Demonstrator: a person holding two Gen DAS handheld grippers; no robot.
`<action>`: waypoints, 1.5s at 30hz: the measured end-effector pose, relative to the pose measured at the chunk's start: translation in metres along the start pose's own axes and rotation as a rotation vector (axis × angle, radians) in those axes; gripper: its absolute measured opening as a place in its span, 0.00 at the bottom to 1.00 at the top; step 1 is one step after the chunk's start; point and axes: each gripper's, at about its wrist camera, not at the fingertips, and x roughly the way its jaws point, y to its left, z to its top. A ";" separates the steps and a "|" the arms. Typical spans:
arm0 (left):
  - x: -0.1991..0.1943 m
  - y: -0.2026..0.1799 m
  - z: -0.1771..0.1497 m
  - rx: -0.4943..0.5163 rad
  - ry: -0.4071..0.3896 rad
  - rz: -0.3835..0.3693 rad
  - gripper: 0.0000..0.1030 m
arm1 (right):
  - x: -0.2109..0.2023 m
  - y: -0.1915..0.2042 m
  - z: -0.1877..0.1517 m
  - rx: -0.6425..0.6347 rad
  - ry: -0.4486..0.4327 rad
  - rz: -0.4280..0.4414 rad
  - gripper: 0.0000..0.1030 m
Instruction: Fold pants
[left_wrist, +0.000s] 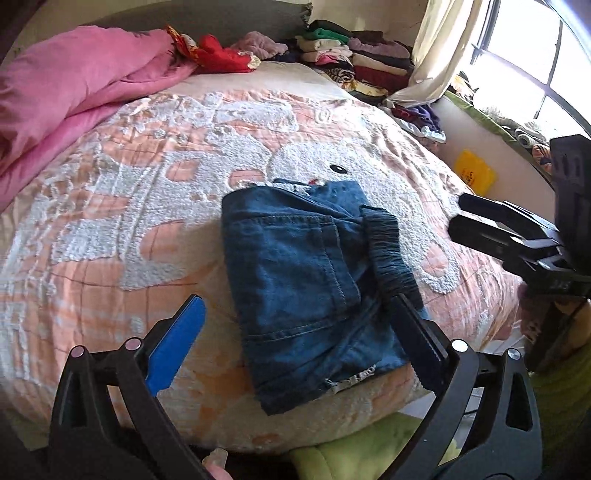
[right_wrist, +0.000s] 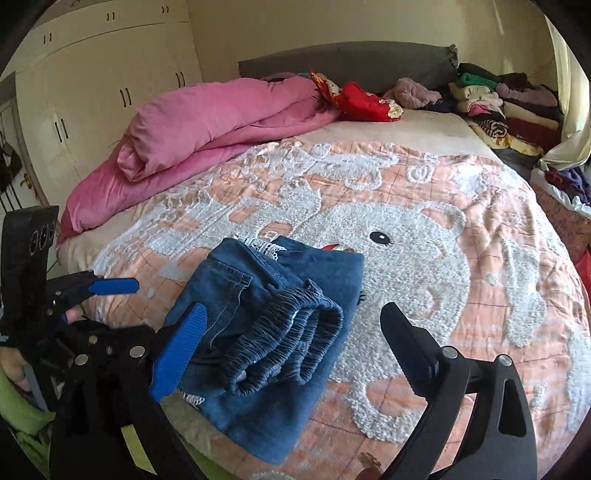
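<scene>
Plainly the pants (left_wrist: 295, 280) lay folded in a thick blue denim bundle on the near part of the bed (left_wrist: 110, 229), soft, limp and light, best pinched at the ribbed waistband. Left gripper (left_wrist: 295, 332) and right gripper (right_wrist: 295, 332) held their jaws wide, empty.

Very little can be read. In the left wrist view, the black plastic body of the right gripper (left_wrist: 513, 236), at about three o'clock, carries small white characters on its lower part, seen upside down and too blurred to make out. The flat yellow plastic object (left_wrist: 474, 171) beside the bed, at about two o'clock, bears a small dark mark that is too small to read. The orange and white quilted bedspread (right_wrist: 480, 229) shows a raised swirl like an "@" sign at about one o'clock.
</scene>
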 end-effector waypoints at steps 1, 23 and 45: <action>-0.001 0.001 0.000 0.000 -0.004 0.010 0.90 | -0.003 -0.001 -0.001 -0.001 -0.004 -0.008 0.92; 0.038 0.042 0.007 -0.112 0.051 0.029 0.90 | 0.033 -0.041 -0.037 0.174 0.119 0.021 0.72; 0.090 0.030 0.009 -0.064 0.107 -0.013 0.90 | 0.094 -0.028 -0.043 0.212 0.226 0.208 0.69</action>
